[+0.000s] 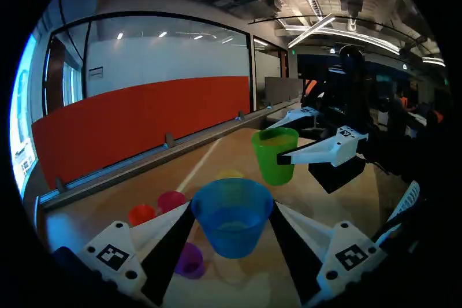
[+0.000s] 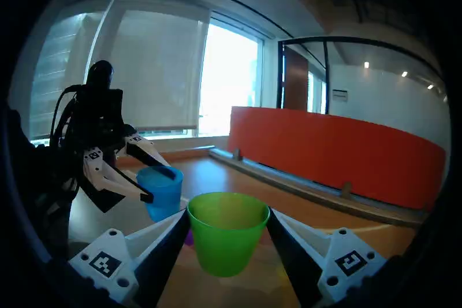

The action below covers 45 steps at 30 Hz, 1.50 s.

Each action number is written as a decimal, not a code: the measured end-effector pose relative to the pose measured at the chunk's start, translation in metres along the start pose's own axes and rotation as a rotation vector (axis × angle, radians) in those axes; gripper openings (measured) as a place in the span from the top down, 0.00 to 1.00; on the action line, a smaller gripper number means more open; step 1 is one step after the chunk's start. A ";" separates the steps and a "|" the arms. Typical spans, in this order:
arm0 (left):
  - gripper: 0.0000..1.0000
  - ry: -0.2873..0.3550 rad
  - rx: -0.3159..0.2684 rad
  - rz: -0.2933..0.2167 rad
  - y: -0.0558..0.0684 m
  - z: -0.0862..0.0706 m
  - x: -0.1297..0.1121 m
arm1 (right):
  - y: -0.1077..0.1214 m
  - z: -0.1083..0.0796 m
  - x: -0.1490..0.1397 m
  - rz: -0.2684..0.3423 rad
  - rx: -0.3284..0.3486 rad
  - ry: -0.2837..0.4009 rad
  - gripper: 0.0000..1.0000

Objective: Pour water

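— Between the jaws of the left gripper sits the blue cup, clamped from both sides. The jaws of the right gripper clamp the green cup, out ahead.
— Bring rims together, tip slowly; I can't tell which holds water.
— Under the jaws, 3 small ones crowd the tabletop: orange cup, pink cup, purple cup. Stay above them.

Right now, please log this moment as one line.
left gripper: shut on blue cup | right gripper: shut on green cup | both cups upright, apart | pour: not begun
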<state>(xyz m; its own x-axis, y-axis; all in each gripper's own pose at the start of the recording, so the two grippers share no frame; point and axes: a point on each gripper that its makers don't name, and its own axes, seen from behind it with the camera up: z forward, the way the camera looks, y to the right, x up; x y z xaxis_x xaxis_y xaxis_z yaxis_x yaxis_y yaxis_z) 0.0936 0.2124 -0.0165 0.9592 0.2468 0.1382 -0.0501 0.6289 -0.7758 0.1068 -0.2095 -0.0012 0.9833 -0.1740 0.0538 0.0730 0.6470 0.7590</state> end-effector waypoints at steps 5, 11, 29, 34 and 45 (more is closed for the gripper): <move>0.12 0.025 0.005 0.005 -0.002 -0.003 0.009 | -0.003 0.001 0.006 0.005 0.008 0.022 0.06; 0.12 0.053 0.018 0.016 -0.005 -0.006 0.018 | -0.006 0.001 0.011 0.003 0.013 0.041 0.06; 0.12 0.139 0.077 0.116 -0.017 -0.015 0.051 | -0.017 0.001 0.017 -0.014 0.043 0.063 0.07; 0.12 0.154 0.100 0.164 -0.020 -0.017 0.059 | -0.021 0.002 0.015 -0.017 0.058 0.065 0.07; 0.12 0.187 0.128 0.241 -0.024 -0.019 0.074 | -0.030 0.002 0.009 -0.021 0.086 0.061 0.08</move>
<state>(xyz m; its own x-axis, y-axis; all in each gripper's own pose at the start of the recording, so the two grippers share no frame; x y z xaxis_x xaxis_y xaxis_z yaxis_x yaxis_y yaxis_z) 0.1714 0.2019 0.0008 0.9493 0.2676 -0.1650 -0.3053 0.6596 -0.6868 0.1135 -0.2320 -0.0218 0.9902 -0.1399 0.0000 0.0816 0.5772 0.8125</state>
